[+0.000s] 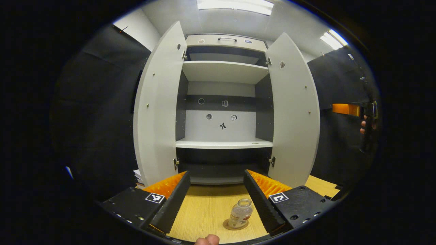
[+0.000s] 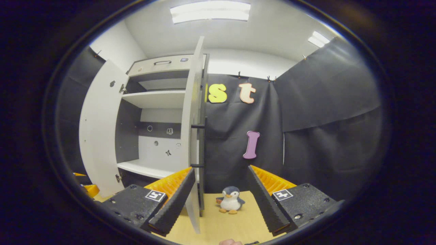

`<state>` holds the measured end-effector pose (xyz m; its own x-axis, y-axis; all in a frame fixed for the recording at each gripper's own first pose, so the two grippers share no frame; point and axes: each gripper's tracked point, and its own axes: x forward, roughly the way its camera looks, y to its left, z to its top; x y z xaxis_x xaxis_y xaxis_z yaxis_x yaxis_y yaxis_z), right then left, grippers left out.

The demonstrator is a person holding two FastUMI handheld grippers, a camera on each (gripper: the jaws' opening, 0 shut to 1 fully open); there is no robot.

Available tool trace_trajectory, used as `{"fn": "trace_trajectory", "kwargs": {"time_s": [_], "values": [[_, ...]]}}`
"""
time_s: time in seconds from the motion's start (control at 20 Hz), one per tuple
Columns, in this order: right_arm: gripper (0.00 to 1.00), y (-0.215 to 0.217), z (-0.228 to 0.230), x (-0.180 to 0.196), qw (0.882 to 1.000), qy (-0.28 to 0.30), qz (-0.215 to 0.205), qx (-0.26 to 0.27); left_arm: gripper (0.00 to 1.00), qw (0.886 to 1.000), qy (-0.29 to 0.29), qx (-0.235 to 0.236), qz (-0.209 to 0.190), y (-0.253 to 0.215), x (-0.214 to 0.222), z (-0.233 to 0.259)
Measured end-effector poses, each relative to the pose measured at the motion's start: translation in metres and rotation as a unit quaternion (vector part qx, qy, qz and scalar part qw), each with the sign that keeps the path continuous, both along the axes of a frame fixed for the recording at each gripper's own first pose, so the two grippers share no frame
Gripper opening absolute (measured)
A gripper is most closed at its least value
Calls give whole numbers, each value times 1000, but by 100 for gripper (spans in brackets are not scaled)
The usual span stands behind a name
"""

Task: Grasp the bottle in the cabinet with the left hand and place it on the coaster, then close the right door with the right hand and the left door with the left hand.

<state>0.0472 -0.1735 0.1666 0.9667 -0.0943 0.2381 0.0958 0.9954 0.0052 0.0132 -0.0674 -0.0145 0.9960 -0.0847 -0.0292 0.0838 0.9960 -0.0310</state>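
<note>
**Bottle on the coaster, both doors open**

On the wooden table (image 1: 207, 207) in front of the cabinet (image 1: 223, 102), the bottle (image 1: 240, 213) stands upright on the round coaster (image 1: 229, 226), clear and capless. In the left gripper view it sits between my left gripper (image 1: 214, 200) fingers, nearer the right-hand one, and neither finger touches it; those jaws are spread wide. The cabinet faces me squarely with its left door (image 1: 158, 105) and right door (image 1: 293, 109) both swung open, the shelves bare apart from small stickers on the back panel. At the far right edge of that view, my other gripper and a hand (image 1: 364, 124) holding it show well apart from the cabinet.

In the right gripper view, my right gripper (image 2: 221, 200) also has its jaws wide, holding nothing. The right door (image 2: 192, 136) stands edge-on just beyond my left-hand finger, with its dark handle facing the booth wall. A small toy penguin (image 2: 230, 200) sits on the table between my fingers, farther off, beside the door's lower edge.
</note>
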Motion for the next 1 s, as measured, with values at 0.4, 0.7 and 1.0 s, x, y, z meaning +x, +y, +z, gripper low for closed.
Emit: {"fn": "trace_trajectory", "kwargs": {"time_s": [0.4, 0.7, 1.0], "values": [[99, -35, 18, 81, 1000, 25, -5, 8, 95, 1000, 0, -4, 14, 13, -8, 1], [95, -22, 17, 82, 1000, 20, 5, -9, 95, 1000, 0, -9, 16, 16, 0, 1], [95, 32, 16, 82, 997, 31, 70, -12, 95, 1000, -8, -14, 15, 20, 4, 5]]}}
